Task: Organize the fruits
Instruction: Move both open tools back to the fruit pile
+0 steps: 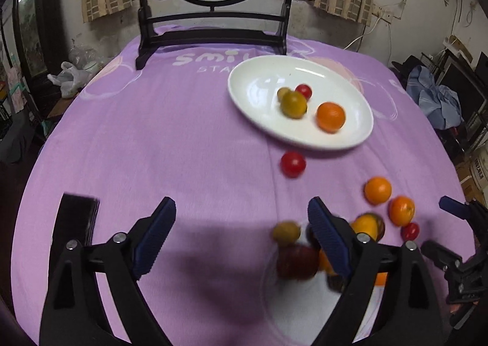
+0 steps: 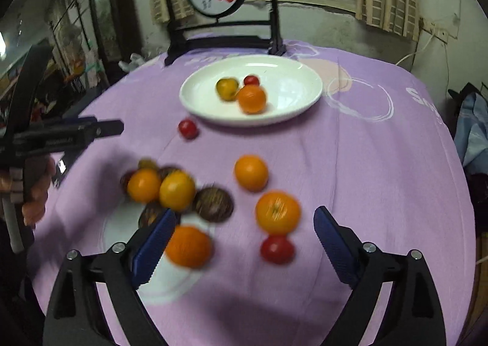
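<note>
Round orange citrus fruits (image 2: 277, 211) are lying loose on the purple-clothed worktop (image 2: 366, 163), firm but prone to rolling, so I'm keeping both the right claw (image 2: 244, 242) and left claw (image 1: 241, 233) released and empty, planning to pinch across the widest middle.

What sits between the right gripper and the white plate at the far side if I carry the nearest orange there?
The right gripper is open and empty. Between the nearest orange and the white plate lies another orange, slightly to the left on the purple cloth. Lifted over it, nothing visible blocks the way.
</note>
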`<state>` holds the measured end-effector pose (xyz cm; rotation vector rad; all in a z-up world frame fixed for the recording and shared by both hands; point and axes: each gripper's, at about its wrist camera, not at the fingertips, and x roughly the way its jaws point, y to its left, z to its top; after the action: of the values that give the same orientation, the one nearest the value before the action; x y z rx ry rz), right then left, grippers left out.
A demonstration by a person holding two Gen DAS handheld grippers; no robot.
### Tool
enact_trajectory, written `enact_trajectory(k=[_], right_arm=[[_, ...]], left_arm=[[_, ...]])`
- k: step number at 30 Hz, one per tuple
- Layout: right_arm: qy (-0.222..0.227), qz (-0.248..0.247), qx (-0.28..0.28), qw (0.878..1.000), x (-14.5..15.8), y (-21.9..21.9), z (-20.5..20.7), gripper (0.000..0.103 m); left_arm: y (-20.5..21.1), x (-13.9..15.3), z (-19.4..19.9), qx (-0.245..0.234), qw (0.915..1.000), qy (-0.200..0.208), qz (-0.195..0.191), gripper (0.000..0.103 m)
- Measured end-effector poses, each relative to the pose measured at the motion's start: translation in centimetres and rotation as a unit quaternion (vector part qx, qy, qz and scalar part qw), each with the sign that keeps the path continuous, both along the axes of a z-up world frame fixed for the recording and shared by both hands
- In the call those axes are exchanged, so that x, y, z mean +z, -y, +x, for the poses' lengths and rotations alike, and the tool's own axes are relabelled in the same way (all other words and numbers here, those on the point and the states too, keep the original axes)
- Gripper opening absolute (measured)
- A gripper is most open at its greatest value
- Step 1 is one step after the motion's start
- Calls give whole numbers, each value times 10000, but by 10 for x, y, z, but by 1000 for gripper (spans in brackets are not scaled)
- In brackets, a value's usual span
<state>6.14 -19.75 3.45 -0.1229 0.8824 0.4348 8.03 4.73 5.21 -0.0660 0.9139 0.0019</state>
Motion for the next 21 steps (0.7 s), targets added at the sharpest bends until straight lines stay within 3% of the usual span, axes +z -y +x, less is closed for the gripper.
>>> enact_trajectory(k=[7, 10, 14, 19, 21], right_arm=[[-287, 142, 106, 9994, -24, -10, -50, 93], [-401, 46, 46, 9992, -35, -12, -61, 93], [-501, -129, 2, 9987, -43, -17, -61, 93], [-557, -575, -162, 9967, -51, -27, -48, 92], [-593, -736, -173, 9954, -56, -32, -41, 86]], left_arm=[[-3, -20, -32, -6, 9995, -136, -271, 86], [2, -25, -34, -100, 9998, -109, -141, 86], [3, -33, -34, -100, 9999, -5, 67, 86], [-5, -43, -27, -164, 9997, -149, -127, 87], [-9, -42, -26, -158, 9996, -143, -208, 87]])
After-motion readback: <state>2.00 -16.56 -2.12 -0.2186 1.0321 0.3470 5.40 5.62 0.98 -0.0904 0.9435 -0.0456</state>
